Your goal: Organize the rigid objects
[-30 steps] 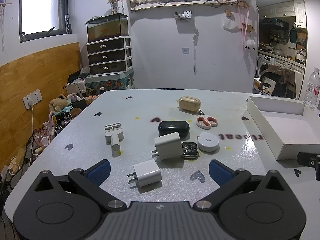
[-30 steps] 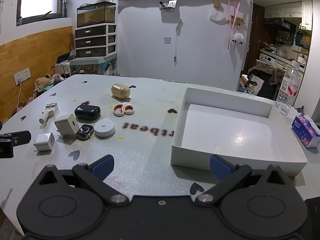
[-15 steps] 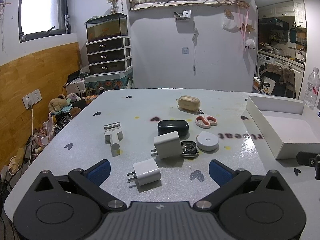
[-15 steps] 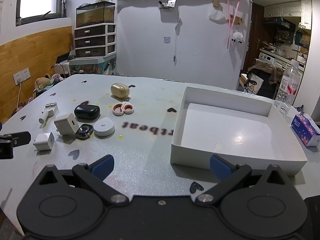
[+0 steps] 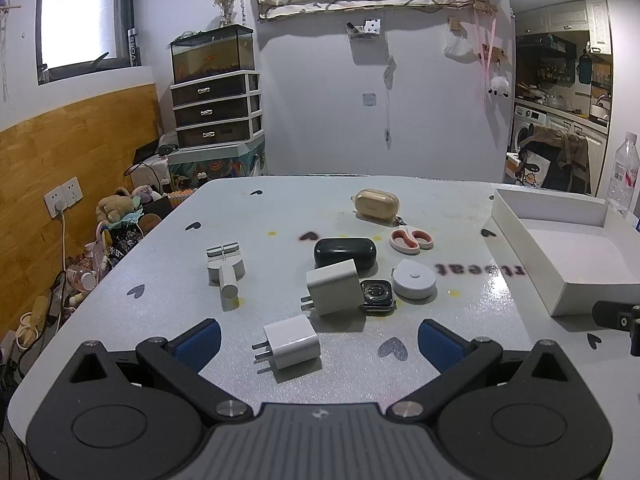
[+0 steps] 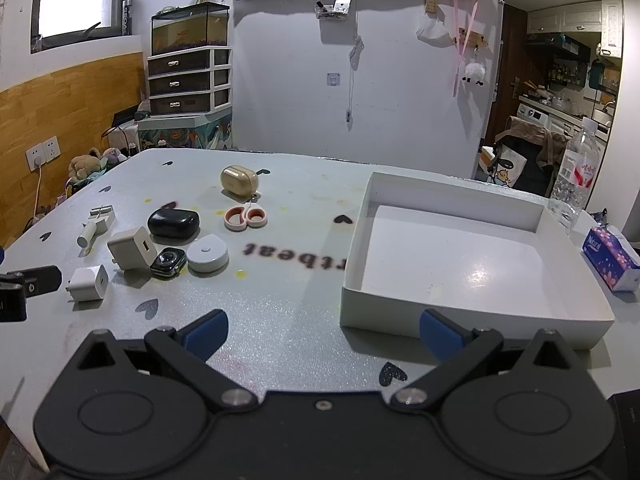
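On the grey table lie a small white charger [image 5: 290, 340], a bigger white charger [image 5: 334, 287], a watch face [image 5: 377, 295], a round white disc [image 5: 414, 279], a black case [image 5: 345, 252], pink scissors [image 5: 412, 239], a tan case [image 5: 377, 204] and a grey clip piece [image 5: 225, 266]. My left gripper [image 5: 319, 342] is open, and the small charger sits between its blue pads. My right gripper [image 6: 322, 330] is open over bare table, just left of the front edge of the white tray [image 6: 452, 322], which holds nothing.
A water bottle [image 6: 576, 172] and a tissue pack [image 6: 610, 258] stand right of the tray. The table's left edge drops to floor clutter and a socket [image 5: 64, 198]. Each gripper's side shows at the other view's edge.
The left gripper has crept forward slightly, so the small white charger sits a bit nearer between its pads. The right gripper has barely moved.
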`<state>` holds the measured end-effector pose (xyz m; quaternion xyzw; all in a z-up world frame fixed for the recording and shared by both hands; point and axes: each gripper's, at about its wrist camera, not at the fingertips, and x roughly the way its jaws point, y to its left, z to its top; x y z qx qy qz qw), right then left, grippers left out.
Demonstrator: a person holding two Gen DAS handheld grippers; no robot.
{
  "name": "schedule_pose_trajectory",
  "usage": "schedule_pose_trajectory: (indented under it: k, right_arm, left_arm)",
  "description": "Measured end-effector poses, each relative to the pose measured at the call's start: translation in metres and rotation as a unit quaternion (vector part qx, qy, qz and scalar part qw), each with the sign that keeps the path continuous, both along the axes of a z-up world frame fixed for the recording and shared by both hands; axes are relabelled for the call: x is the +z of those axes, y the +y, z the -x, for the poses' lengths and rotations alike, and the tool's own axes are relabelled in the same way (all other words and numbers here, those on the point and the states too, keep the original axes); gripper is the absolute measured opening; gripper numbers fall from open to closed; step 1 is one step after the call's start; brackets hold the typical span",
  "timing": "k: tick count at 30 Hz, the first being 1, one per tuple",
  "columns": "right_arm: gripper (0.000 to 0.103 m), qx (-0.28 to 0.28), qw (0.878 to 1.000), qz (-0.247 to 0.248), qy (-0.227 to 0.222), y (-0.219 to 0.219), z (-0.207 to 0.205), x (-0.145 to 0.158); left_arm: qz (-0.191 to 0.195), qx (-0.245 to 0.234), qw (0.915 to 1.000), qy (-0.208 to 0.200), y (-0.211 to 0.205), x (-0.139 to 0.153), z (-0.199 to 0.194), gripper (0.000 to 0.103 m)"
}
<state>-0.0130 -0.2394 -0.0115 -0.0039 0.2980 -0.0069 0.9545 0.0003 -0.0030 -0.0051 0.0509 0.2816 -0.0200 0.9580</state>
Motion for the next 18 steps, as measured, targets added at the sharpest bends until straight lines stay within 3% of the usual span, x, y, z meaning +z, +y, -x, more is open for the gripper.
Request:
schedule_pose_trajectory:
  k: [12, 18]
  right_arm:
    - [0.103, 0.000, 1.000, 0.001, -0.009, -0.006, 0.004, 0.004]
    - [0.103, -0.011, 0.999, 0.008, -0.037, -0.025, 0.001, 0.028]
  left_arm:
    - [0.001, 0.001, 1.0000, -0.003, -0.002, -0.002, 0.001, 0.103]
    - [0.006, 0.007, 0.9999, -0.014, -0.004, -0.001, -0.001, 0.103]
